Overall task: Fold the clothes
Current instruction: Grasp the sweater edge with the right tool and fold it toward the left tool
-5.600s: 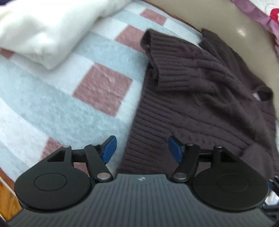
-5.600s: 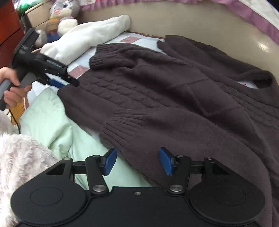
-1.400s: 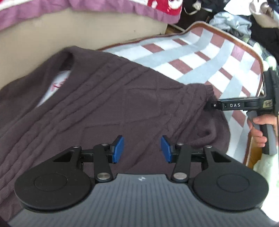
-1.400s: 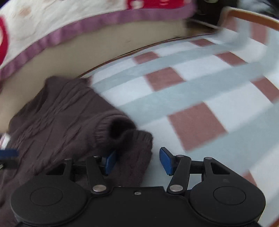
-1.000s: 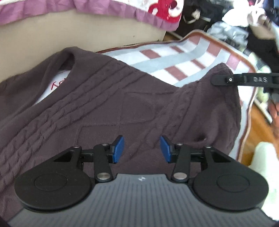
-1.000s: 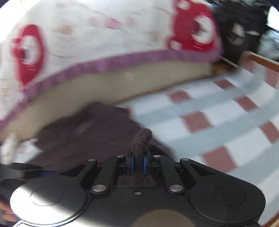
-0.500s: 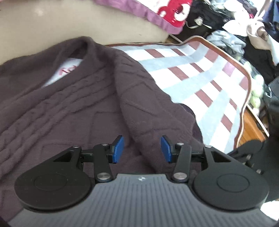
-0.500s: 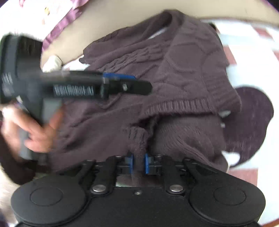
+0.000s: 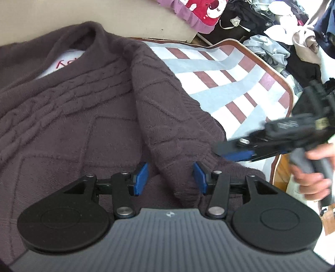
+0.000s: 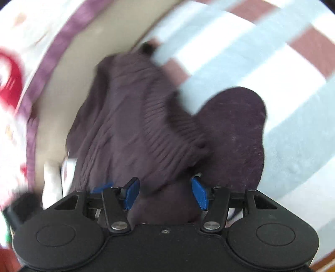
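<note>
A dark brown cable-knit sweater [image 9: 83, 125] lies spread on a checked blanket [image 9: 219, 83]. One sleeve [image 9: 167, 117] is folded across its body, and the cuff end lies between the blue pads of my left gripper [image 9: 170, 178], which is open and does not pinch it. My right gripper [image 9: 222, 151] comes in from the right, held by a hand [image 9: 309, 173], with its tips at the sleeve's edge. In the blurred right wrist view the right gripper [image 10: 165, 193] has its jaws opening. Sweater fabric [image 10: 125, 125] sits between the pads but is not pressed.
A beige bed side [image 9: 104, 12] and a quilt with a red cartoon print [image 9: 201, 12] run behind the sweater. A heap of loose clothes [image 9: 272, 41] lies beyond the blanket's brown-trimmed edge [image 9: 278, 77] at the upper right.
The right gripper was pinching the sleeve cuff. It carried the cuff over the sweater's body, came down and opened. The sleeve now lies across the body. The left gripper sank a little.
</note>
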